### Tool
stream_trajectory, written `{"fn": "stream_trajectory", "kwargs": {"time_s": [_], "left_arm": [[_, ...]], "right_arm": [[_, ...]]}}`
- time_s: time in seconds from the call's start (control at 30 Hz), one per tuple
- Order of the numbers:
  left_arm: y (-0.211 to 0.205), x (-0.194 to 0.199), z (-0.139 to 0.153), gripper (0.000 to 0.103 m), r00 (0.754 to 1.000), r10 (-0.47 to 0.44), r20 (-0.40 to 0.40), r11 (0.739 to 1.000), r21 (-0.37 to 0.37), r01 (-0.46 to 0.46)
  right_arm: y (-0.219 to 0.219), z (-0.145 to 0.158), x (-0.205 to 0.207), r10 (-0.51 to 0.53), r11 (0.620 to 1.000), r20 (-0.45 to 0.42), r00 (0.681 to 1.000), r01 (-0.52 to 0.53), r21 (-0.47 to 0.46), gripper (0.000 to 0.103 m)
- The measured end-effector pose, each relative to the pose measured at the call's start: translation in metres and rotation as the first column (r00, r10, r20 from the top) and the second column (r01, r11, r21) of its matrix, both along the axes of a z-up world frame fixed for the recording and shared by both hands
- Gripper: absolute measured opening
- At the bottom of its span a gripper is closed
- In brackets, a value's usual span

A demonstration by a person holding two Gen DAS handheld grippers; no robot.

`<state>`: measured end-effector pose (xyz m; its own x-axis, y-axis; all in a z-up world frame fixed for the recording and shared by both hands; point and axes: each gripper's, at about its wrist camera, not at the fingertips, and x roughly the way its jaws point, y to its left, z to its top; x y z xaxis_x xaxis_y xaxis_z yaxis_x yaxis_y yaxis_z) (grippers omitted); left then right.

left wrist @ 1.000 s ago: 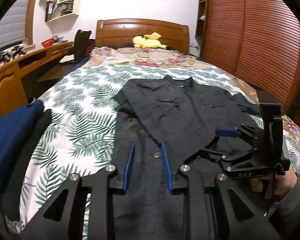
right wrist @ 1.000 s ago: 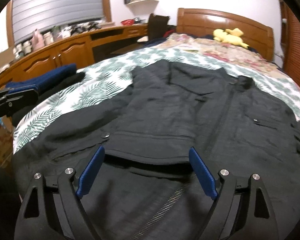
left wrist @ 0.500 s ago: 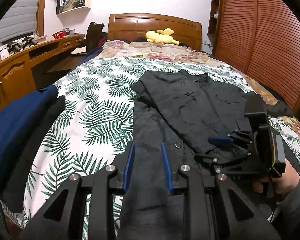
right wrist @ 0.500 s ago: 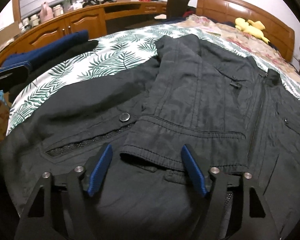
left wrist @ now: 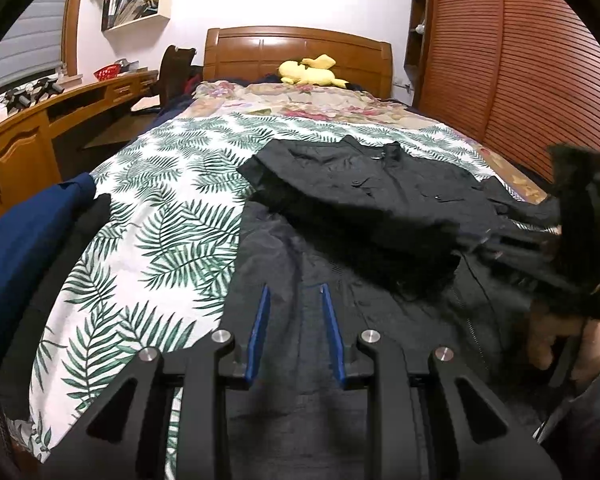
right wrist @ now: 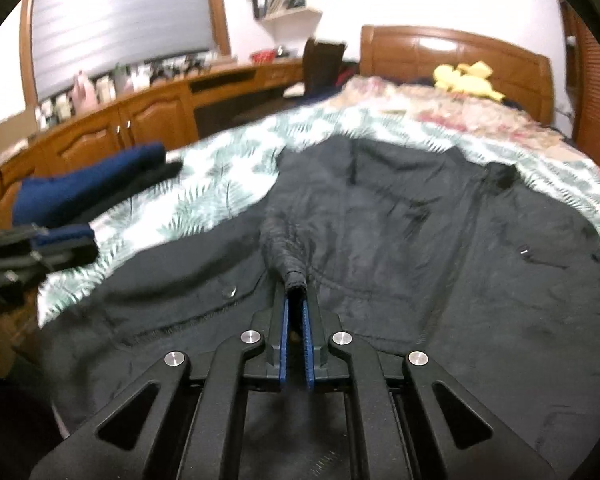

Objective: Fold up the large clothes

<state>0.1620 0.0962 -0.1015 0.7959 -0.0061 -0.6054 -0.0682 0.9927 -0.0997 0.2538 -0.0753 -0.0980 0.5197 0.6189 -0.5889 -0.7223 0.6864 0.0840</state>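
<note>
A large black jacket (left wrist: 380, 200) lies spread on the bed, with one sleeve folded across its front. My right gripper (right wrist: 296, 300) has its jaws closing to a tight pinch on that sleeve's cuff (right wrist: 294, 276), and the pads press the cloth. In the left wrist view the right gripper (left wrist: 496, 240) is blurred at the right edge, held by a hand (left wrist: 556, 344). My left gripper (left wrist: 294, 312) hovers over the jacket's lower left part. Its jaws stand a little apart, cloth shows in the gap, and no pad visibly presses it.
The bed has a palm-leaf cover (left wrist: 160, 220). A navy and black pile of clothes (left wrist: 28, 240) sits at its left edge. A yellow plush toy (left wrist: 308, 74) lies by the wooden headboard. A wooden desk (left wrist: 20, 140) runs along the left, slatted wardrobe doors (left wrist: 520, 80) along the right.
The right gripper's jaws went from wide open around the cuff to pinched on it, and the cuff now stands up from the jacket. The left gripper has stayed where it was.
</note>
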Motion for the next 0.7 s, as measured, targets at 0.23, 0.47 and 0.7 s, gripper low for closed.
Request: {"fn": "stream_trajectory", "kwargs": {"time_s": [0.23, 0.47, 0.7], "left_arm": [[-0.019, 0.005, 0.004, 0.025, 0.999, -0.030, 0.015, 0.999, 0.024, 0.030], [-0.036, 0.009, 0.009, 0.025, 0.999, -0.047, 0.022, 0.998, 0.040, 0.046], [-0.060, 0.023, 0.016, 0.025, 0.996, -0.088, 0.027, 0.991, 0.102, 0.085]], "right_arm": [[-0.055, 0.039, -0.010, -0.064, 0.992, 0.046, 0.997, 0.058, 0.115, 0.003], [-0.098, 0.060, -0.019, -0.126, 0.980, 0.093, 0.988, 0.109, 0.167, 0.003], [-0.129, 0.054, -0.010, -0.263, 0.963, 0.135, 0.955, 0.251, 0.099, 0.003]]}}
